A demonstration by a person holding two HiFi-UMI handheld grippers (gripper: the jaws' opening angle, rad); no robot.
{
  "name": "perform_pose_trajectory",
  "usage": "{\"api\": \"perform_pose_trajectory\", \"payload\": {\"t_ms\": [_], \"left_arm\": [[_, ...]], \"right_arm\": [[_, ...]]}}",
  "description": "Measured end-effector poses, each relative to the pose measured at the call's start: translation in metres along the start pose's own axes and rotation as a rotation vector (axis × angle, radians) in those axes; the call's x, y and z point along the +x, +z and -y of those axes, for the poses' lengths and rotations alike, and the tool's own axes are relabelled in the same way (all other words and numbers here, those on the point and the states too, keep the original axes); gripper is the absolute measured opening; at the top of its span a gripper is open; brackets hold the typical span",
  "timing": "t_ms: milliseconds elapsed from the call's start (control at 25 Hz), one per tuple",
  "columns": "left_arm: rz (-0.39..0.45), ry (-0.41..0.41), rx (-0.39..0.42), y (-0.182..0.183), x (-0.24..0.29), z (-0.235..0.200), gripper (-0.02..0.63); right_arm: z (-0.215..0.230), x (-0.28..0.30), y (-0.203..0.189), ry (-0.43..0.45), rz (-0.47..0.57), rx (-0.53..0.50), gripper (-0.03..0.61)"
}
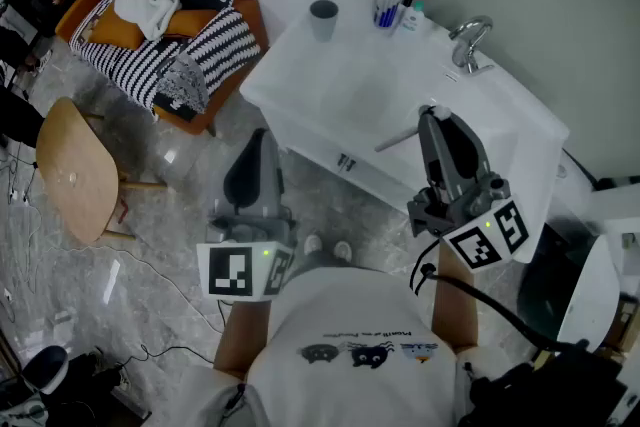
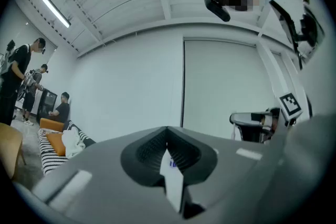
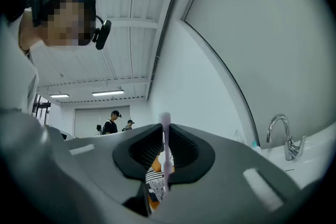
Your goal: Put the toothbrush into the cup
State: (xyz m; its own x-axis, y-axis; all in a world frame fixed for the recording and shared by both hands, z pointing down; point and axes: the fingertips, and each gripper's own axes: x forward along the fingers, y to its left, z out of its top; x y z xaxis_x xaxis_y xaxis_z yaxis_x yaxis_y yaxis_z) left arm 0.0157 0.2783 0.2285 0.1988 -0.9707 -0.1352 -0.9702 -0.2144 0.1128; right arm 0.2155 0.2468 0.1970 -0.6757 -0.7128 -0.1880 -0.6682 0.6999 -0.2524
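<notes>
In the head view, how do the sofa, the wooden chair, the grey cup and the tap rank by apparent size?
1. sofa
2. wooden chair
3. tap and grey cup: they look nearly alike, so I leave them unranked.

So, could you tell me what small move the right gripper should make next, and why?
Probably carry the right gripper toward the grey cup, up and left in the head view: its jaws clamp the toothbrush, and the cup stands well apart from it, upright and open-topped.
</notes>
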Motion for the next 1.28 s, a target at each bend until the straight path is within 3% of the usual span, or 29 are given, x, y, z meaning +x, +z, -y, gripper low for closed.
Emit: {"api": "perform_pose_trajectory", "payload": {"t_ms": [680, 1280], "left_arm": [[0.010, -0.005, 0.008, 0.005, 0.001, -0.011, 0.000], [0.017, -0.037, 0.008, 0.006, 0.004, -0.043, 0.000]], "right_arm": [[-0.014, 0.016, -0.005, 0.026, -0.021, -0.031, 0.041], [-0.024, 0.046, -0.014, -0.014, 0.007, -0.031, 0.041]]}}
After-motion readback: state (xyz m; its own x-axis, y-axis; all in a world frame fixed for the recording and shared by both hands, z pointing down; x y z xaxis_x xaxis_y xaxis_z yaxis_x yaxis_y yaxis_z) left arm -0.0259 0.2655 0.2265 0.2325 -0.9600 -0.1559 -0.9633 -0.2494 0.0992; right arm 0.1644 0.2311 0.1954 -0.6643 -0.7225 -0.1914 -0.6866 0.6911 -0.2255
